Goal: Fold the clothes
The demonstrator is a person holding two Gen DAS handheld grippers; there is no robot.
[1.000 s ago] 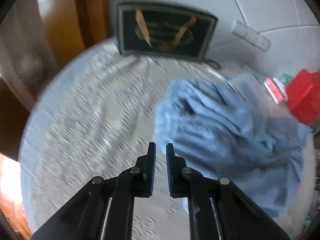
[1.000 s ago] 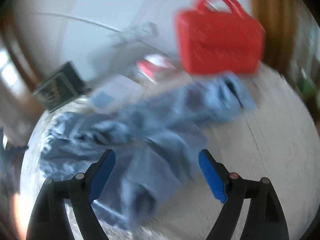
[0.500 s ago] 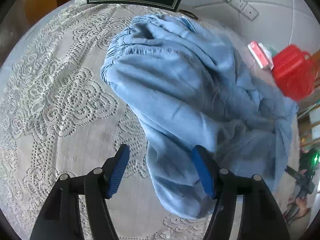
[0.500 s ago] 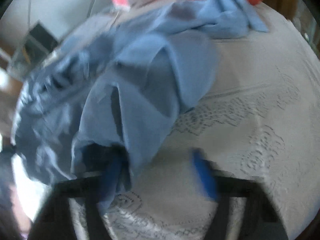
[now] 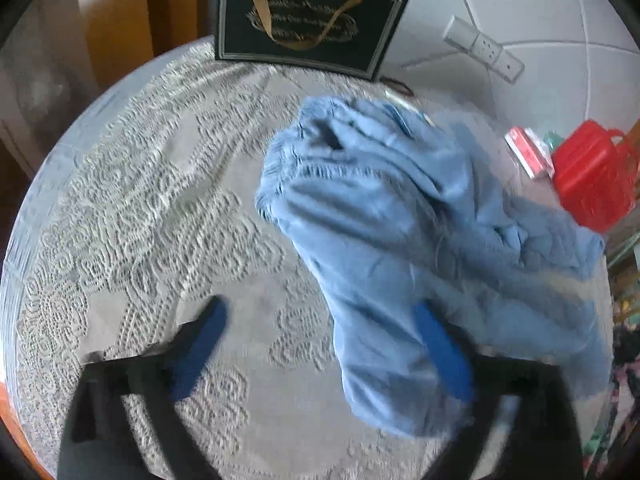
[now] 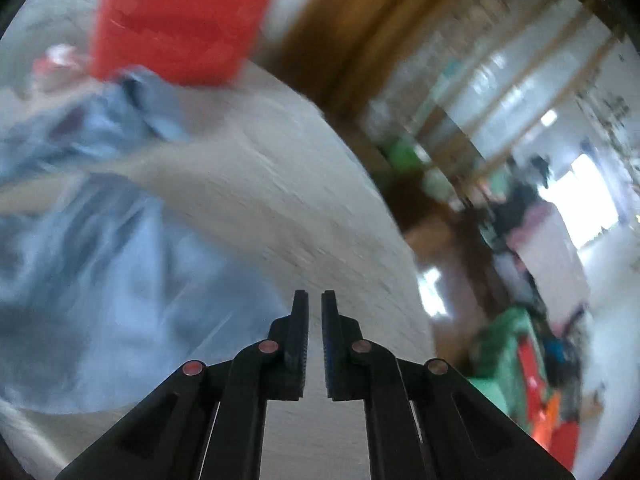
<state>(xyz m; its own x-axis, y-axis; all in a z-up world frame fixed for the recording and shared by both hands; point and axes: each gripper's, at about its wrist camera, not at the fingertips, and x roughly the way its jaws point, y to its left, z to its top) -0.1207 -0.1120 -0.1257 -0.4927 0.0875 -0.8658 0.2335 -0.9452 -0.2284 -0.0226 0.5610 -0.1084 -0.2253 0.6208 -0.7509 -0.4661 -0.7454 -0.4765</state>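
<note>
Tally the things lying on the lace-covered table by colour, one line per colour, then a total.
Blue: 1, the crumpled garment
Red: 2, the plastic handbag and the small red-and-white packet
Black: 1, the gift bag with gold ribbon handles
Total: 4
The table may hold more beyond the garment; blur hides it.

Light-blue soft cotton garment [image 5: 400,240], crumpled & unfolded, lies in a rumpled heap on the lace-covered counter [image 5: 140,220]. Gathered elastic edge at its upper left, w/ ruched stitching. One lobe hangs toward the near side; rest bunches toward the far right. Right wrist view: same cloth [image 6: 100,260], blurred, at left.
</note>
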